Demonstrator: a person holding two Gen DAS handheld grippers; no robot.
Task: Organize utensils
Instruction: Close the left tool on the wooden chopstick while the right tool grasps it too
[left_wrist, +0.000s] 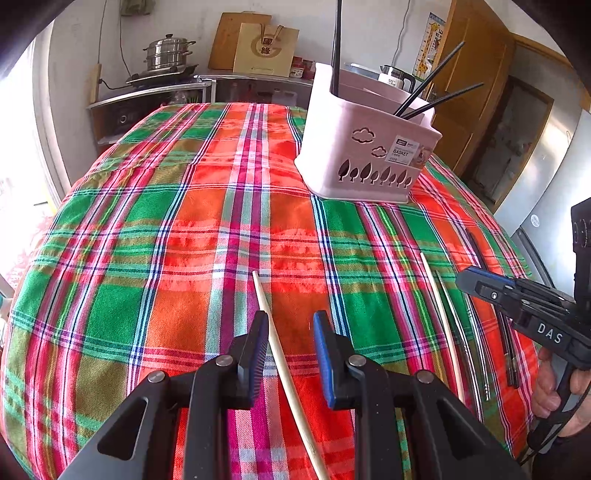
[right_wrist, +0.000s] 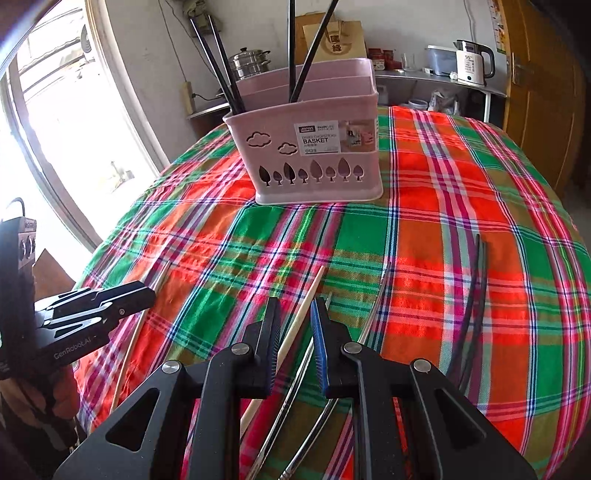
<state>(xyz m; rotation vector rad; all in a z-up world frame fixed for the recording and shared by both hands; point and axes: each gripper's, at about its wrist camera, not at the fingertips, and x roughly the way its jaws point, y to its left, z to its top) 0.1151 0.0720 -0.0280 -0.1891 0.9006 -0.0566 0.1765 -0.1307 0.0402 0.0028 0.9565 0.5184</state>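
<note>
A pink chopstick basket (left_wrist: 362, 158) (right_wrist: 314, 158) stands at the far side of the plaid tablecloth (left_wrist: 166, 221), with black chopsticks (left_wrist: 336, 44) (right_wrist: 291, 48) upright in it. My left gripper (left_wrist: 290, 325) is open, low over a pale wooden chopstick (left_wrist: 273, 343) that lies on the cloth between its fingers without touching the pads. My right gripper (right_wrist: 293, 306) is open too, narrower, straddling another wooden chopstick (right_wrist: 295, 332) that lies flat. Metal chopsticks (right_wrist: 295, 387) lie under it. A pair of black chopsticks (right_wrist: 476, 295) lies to its right.
Behind the table a shelf holds a steel steamer pot (left_wrist: 168, 51) and a white kettle (right_wrist: 472, 62). A bright window (right_wrist: 55, 147) is to the left and a wooden door (right_wrist: 535, 92) to the right. The table's rounded edge falls away on both sides.
</note>
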